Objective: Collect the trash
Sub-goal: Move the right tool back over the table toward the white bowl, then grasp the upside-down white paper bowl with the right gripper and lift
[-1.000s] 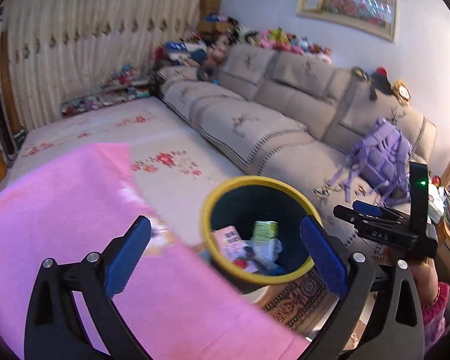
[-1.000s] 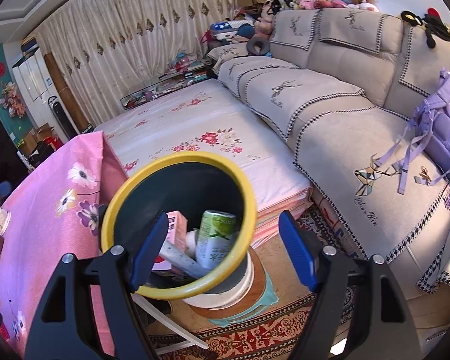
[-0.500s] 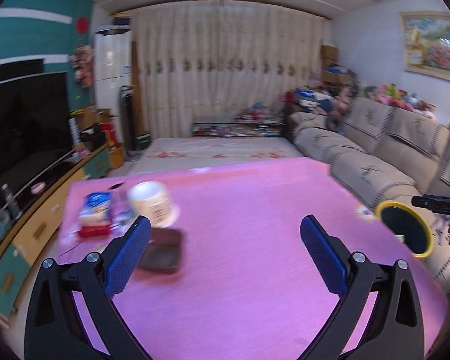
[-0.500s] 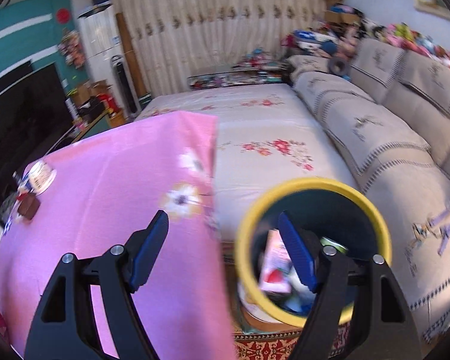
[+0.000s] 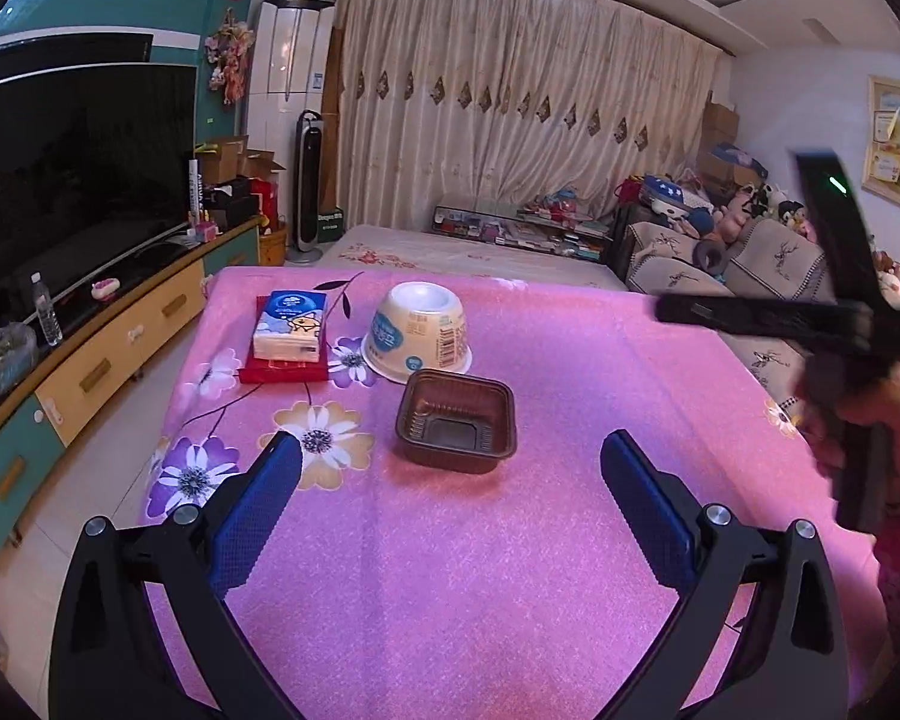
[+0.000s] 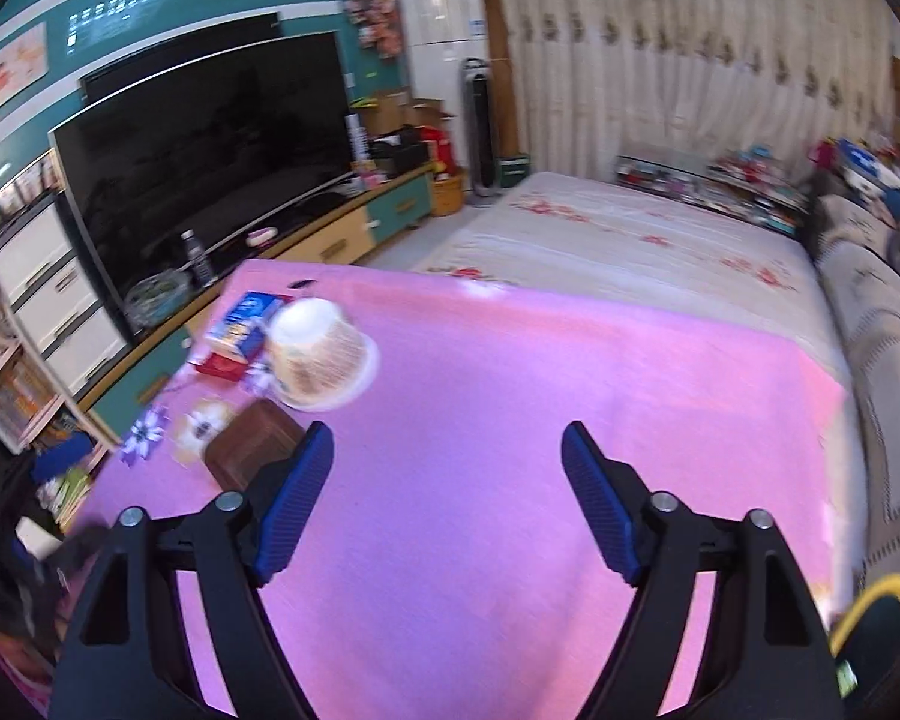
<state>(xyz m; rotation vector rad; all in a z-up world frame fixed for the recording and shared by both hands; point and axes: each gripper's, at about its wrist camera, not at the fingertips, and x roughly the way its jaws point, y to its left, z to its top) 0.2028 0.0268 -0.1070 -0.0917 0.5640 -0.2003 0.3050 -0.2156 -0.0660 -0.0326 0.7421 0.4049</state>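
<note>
A brown plastic tray (image 5: 456, 427) sits on the pink flowered tablecloth (image 5: 510, 540), straight ahead of my open, empty left gripper (image 5: 450, 498). Behind it stands an upside-down cream noodle bowl (image 5: 417, 333). The tray (image 6: 249, 447) and the bowl (image 6: 318, 363) also show in the right wrist view, to the left of my open, empty right gripper (image 6: 447, 501). The yellow-rimmed trash bin (image 6: 876, 606) shows at the lower right, beside the table. The right gripper's body (image 5: 834, 324) is in the left wrist view at the right, blurred.
A blue tissue pack (image 5: 290, 324) lies on a red box (image 5: 282, 369) left of the bowl. A TV (image 5: 72, 180) on a low cabinet (image 5: 108, 354) runs along the left. A bed (image 6: 630, 240) and sofa (image 6: 888, 360) lie beyond and right of the table.
Both grippers swung left, away from the trash bin to face the table. The tray, bowl and tissue pack came into view. Both stayed open and empty.
</note>
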